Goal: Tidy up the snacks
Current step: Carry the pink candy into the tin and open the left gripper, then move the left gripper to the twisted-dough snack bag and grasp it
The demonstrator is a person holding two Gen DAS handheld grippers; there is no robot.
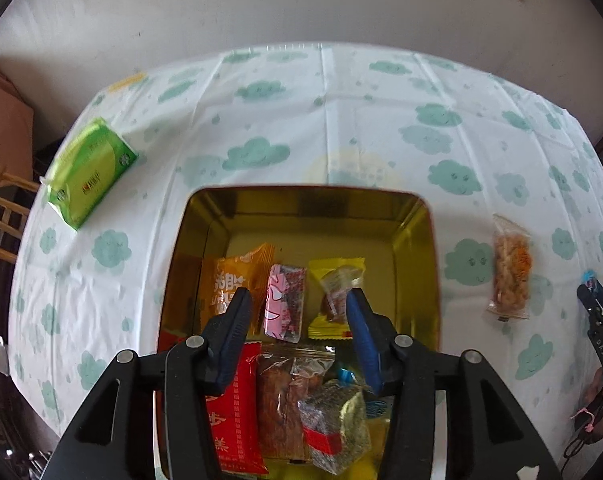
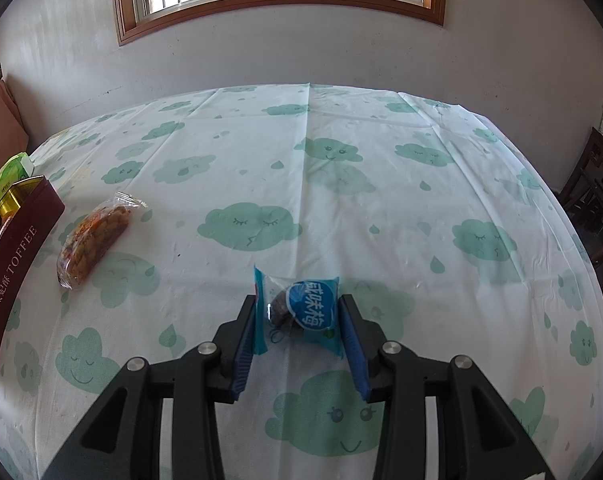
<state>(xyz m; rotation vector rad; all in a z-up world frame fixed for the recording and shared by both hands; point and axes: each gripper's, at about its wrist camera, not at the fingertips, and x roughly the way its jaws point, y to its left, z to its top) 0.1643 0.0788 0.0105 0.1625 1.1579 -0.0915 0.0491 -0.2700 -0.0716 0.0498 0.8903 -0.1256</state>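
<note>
while the right gripper (image 2: 297, 312) straddles the blue plum packet (image 2: 307, 310) on the cloud-print tablecloth (image 2: 381, 200), its jaws stand apart with the packet between them; the left pad looks to be touching the packet's crimped edge and the right pad sits just beside it, so the grip is not yet made. to do this step well, i judge the jaws should close across the packet's fat middle, where the dark fruit shows, not on the thin seal, and lift straight up before swinging toward the tin (image 2: 19, 248) at the left. the left gripper (image 1: 297, 308) hovers over the gold-lined tin with its jaws apart and nothing between them, above the orange, pink, yellow and red wrappers already lying inside. one clear-wrapped crunchy snack (image 2: 95, 240) lies on the cloth near the tin's wall, not yet boxed. the tin's maroon side reads "toffee" after a run of chinese characters; the blue packet carries white chinese characters that appear to read 咸味梅. a green tissue pack (image 1: 89, 172) lies well apart, its lettering too small to read.
</note>
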